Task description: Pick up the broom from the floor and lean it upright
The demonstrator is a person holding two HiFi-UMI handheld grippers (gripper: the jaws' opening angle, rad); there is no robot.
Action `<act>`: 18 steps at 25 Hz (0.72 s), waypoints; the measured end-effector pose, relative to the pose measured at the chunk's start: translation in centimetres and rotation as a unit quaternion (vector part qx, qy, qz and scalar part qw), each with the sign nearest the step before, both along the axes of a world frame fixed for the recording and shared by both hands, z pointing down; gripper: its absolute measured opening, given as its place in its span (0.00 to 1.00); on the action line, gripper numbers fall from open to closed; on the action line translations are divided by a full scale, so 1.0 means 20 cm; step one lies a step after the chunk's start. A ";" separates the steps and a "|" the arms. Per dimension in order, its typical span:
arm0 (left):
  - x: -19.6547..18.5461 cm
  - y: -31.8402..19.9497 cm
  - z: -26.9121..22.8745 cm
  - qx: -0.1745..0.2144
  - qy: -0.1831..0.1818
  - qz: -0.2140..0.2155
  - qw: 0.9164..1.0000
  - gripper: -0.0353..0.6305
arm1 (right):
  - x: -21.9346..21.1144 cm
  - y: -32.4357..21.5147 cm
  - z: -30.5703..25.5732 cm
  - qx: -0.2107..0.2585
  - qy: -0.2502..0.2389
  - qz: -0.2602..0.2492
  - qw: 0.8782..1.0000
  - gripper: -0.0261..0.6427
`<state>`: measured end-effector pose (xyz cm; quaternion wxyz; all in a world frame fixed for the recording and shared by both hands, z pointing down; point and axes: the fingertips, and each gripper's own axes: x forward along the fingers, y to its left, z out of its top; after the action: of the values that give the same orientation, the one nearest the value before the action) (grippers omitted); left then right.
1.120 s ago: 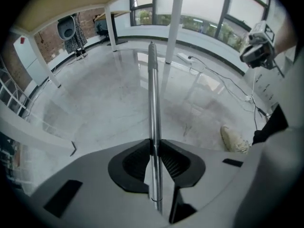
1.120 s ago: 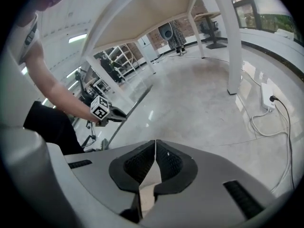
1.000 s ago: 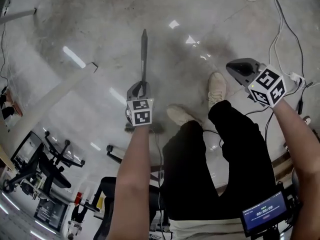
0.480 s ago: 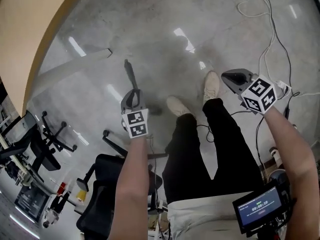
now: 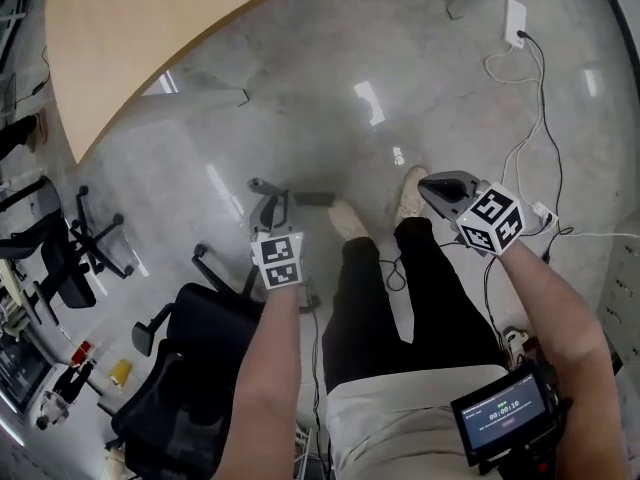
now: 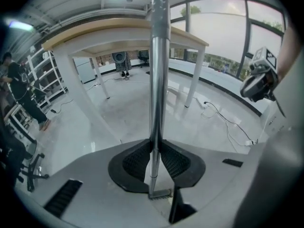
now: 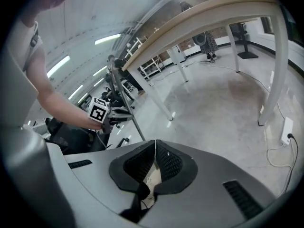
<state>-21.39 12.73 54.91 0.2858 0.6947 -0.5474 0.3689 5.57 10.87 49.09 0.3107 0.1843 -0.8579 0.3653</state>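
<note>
My left gripper [image 5: 268, 200] is shut on the broom's metal handle [image 6: 154, 75], which rises steeply from the jaws [image 6: 153, 142] toward the ceiling. In the head view the handle [image 5: 260, 186] looks very short, end-on, and the dark broom head [image 5: 312, 199] shows just right of the gripper, low near the floor. The right gripper view shows the left gripper [image 7: 108, 117] holding the slanted pole [image 7: 125, 101]. My right gripper [image 5: 432, 186] hangs apart on the right, over a shoe; its jaws [image 7: 155, 144] are shut with nothing between them.
A wooden-topped table [image 5: 150, 28] with white legs [image 5: 200, 98] stands ahead on the left. Black office chairs [image 5: 190, 338] crowd the lower left. Cables [image 5: 520, 148] and a power strip [image 5: 515, 18] lie on the grey floor at right. The person's shoes [image 5: 345, 218] stand between the grippers.
Both grippers have risen from near the floor. The broom handle has swung from lying flat along the floor to steeply upright, still in the left gripper. The view has shifted toward the table.
</note>
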 end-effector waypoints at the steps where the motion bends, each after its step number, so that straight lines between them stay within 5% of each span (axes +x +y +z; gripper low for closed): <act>1: 0.00 -0.02 0.00 0.006 0.004 -0.012 1.000 0.17 | -0.01 -0.03 -0.02 0.004 -0.002 -0.003 1.000 0.07; 10: 0.10 -0.24 -0.06 0.021 0.025 -0.120 0.992 0.17 | -0.02 -0.38 -0.16 0.028 -0.020 -0.021 0.999 0.07; 18: 0.16 -0.56 -0.07 0.022 0.035 -0.234 0.971 0.17 | 0.04 -0.54 -0.19 0.026 -0.039 -0.023 0.999 0.07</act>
<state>-18.17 1.62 53.50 0.3679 0.5656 -0.6926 0.2551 6.40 0.02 45.31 0.2802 0.1579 -0.8827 0.3427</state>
